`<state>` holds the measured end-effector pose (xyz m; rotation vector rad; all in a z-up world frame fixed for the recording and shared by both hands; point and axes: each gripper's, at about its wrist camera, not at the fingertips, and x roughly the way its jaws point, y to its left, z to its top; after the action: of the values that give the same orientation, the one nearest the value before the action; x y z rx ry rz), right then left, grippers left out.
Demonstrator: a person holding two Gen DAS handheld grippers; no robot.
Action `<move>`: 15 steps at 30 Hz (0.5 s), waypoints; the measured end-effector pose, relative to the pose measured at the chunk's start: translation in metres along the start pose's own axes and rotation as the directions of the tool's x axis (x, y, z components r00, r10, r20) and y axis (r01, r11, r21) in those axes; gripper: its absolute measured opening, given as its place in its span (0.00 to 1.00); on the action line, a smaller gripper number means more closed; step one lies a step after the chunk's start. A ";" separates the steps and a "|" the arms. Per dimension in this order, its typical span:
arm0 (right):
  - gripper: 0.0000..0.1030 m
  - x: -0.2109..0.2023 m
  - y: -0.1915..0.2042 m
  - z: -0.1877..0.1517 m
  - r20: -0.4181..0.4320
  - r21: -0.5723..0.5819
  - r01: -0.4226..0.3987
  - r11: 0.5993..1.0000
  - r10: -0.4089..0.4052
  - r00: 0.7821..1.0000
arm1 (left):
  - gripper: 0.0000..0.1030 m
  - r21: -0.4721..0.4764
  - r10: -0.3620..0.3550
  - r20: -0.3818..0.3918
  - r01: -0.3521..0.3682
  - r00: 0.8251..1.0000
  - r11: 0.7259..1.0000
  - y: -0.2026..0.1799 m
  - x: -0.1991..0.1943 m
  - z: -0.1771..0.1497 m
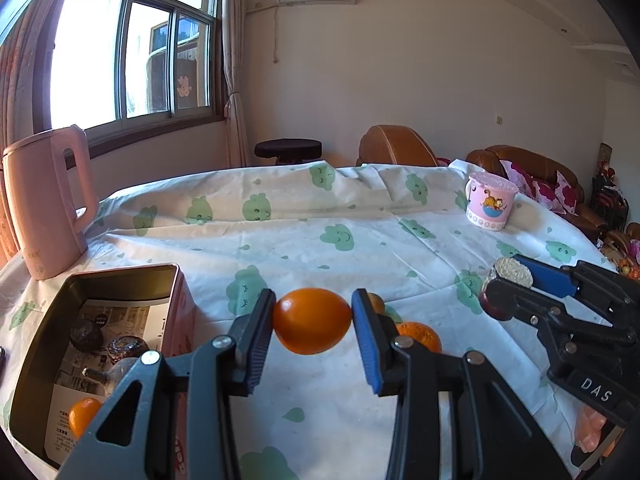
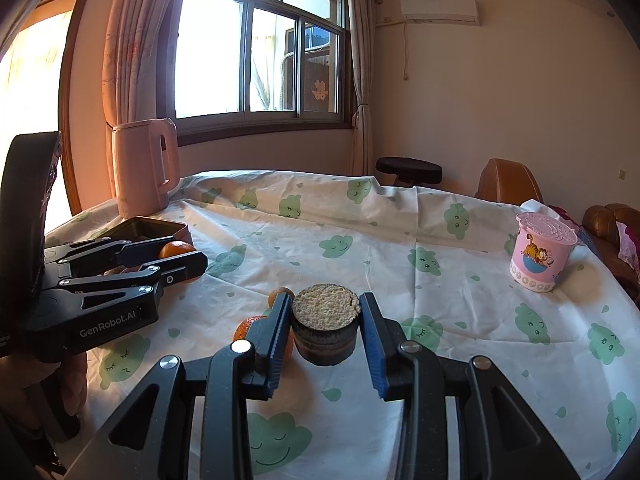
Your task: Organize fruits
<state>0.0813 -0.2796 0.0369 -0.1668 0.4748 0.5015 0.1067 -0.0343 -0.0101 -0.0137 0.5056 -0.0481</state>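
Observation:
My left gripper (image 1: 312, 320) is shut on an orange (image 1: 312, 320) and holds it above the tablecloth, right of an open pink tin box (image 1: 120, 276). The box holds another orange (image 1: 82, 416) and dark round items (image 1: 86, 334). My right gripper (image 2: 325, 320) is shut on a round dark cake with a crumbly pale top (image 2: 325, 307). It also shows in the left wrist view (image 1: 514, 272). Two more oranges (image 1: 420, 334) (image 1: 376, 302) lie on the cloth behind the left fingers. The right wrist view shows them too (image 2: 248, 326) (image 2: 278, 294).
A pink kettle (image 1: 48, 200) stands at the table's far left behind the box. A pink cartoon cup with a lid (image 1: 490, 200) stands at the far right. The cloud-print tablecloth (image 1: 320, 232) covers the table. Sofas (image 1: 532, 160) and a stool (image 1: 288, 148) lie beyond.

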 end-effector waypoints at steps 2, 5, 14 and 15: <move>0.36 -0.001 0.000 0.000 0.005 0.000 0.001 1.000 -0.001 1.000 | 0.40 0.001 0.004 0.007 -0.004 1.000 1.000 0.000 -0.001 0.000; 0.36 -0.002 -0.001 0.000 0.012 0.002 0.003 1.000 -0.003 1.000 | 0.40 0.003 0.006 0.018 -0.006 1.000 1.000 0.000 -0.004 -0.001; 0.36 -0.007 -0.002 -0.001 0.040 0.005 0.013 1.000 -0.013 0.999 | 0.40 0.015 0.019 0.052 -0.020 0.998 1.000 -0.003 -0.010 -0.001; 0.36 -0.007 -0.002 -0.001 0.043 0.007 0.014 1.000 -0.014 0.999 | 0.40 0.016 0.021 0.056 -0.022 0.998 1.000 -0.003 -0.011 -0.001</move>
<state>0.0763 -0.2846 0.0400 -0.1523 0.4327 0.4890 0.0964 -0.0367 -0.0055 0.0065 0.4495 -0.0309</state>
